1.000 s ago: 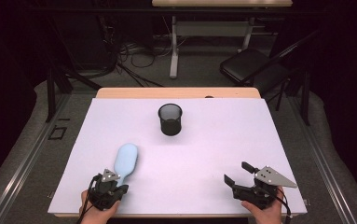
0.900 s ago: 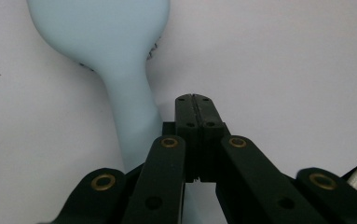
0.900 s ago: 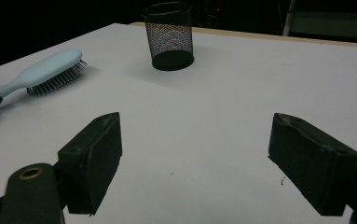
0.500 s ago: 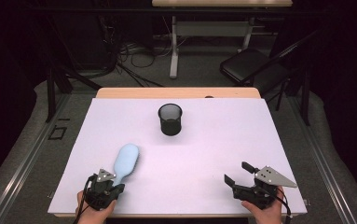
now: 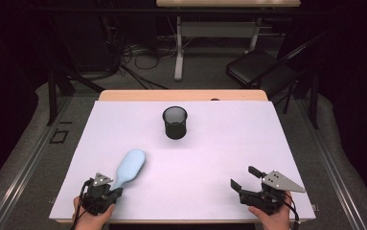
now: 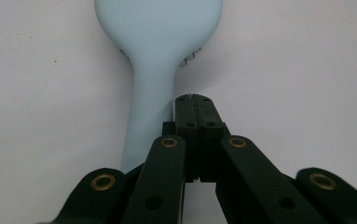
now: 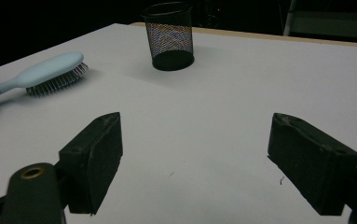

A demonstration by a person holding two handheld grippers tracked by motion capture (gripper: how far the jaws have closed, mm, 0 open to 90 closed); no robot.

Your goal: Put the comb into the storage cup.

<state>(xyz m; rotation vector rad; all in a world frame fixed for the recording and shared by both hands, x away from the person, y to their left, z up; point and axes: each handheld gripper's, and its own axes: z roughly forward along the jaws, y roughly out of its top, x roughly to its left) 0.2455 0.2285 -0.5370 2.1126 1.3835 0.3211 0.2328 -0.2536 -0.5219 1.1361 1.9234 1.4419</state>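
A light blue hairbrush (image 5: 131, 165) lies bristles down near the front left of the white table (image 5: 219, 153), its handle pointing toward the person. My left gripper (image 5: 105, 188) sits at the handle's end with its jaws shut. In the left gripper view the closed tips (image 6: 195, 98) lie just right of the brush handle (image 6: 150, 116), with nothing between them. My right gripper (image 5: 245, 176) rests open near the front right, empty. A black mesh cup (image 5: 175, 122) stands upright at the table's middle back. In the right gripper view the cup (image 7: 169, 35) and the brush (image 7: 50, 70) lie beyond the open right gripper (image 7: 195, 158).
A wooden strip (image 5: 181, 95) edges the table's far side. Behind it on the floor are a black chair (image 5: 260, 69), cables and a desk frame (image 5: 178, 43). Bare white surface lies between the brush, the cup and the right gripper.
The left hand and its gripper have edged slightly to the left beside the brush handle. The brush, the cup and the right gripper are where they were.
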